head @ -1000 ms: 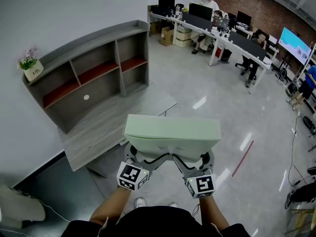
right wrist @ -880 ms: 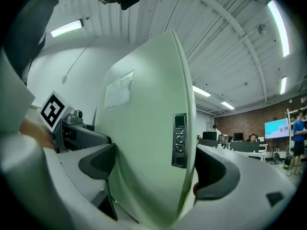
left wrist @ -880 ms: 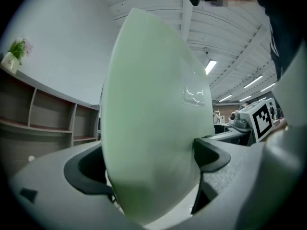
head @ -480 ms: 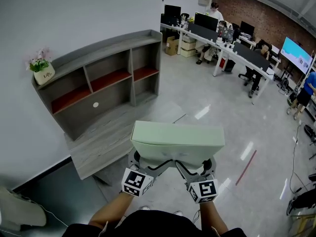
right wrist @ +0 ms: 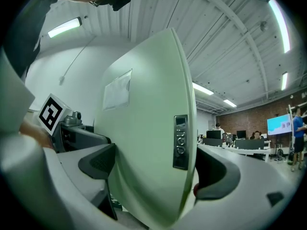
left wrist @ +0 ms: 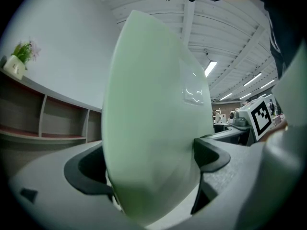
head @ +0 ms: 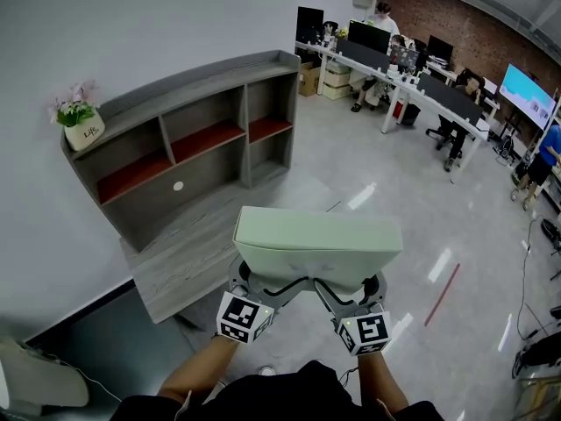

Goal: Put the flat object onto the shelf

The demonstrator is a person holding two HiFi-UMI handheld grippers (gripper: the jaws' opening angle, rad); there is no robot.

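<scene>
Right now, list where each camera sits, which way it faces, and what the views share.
Head view: on the person's head, looking steeply down at the pale green flat box held by the left gripper and right gripper; forearms show; grey shelf ahead-left.
Left gripper view: rides the left gripper, looks along its jaws, shut on the box; shelf beyond.
Right gripper view: rides the right gripper, jaws shut on the box; office desks beyond.
Shared: all show the box; head and left gripper views share the shelf.
</scene>
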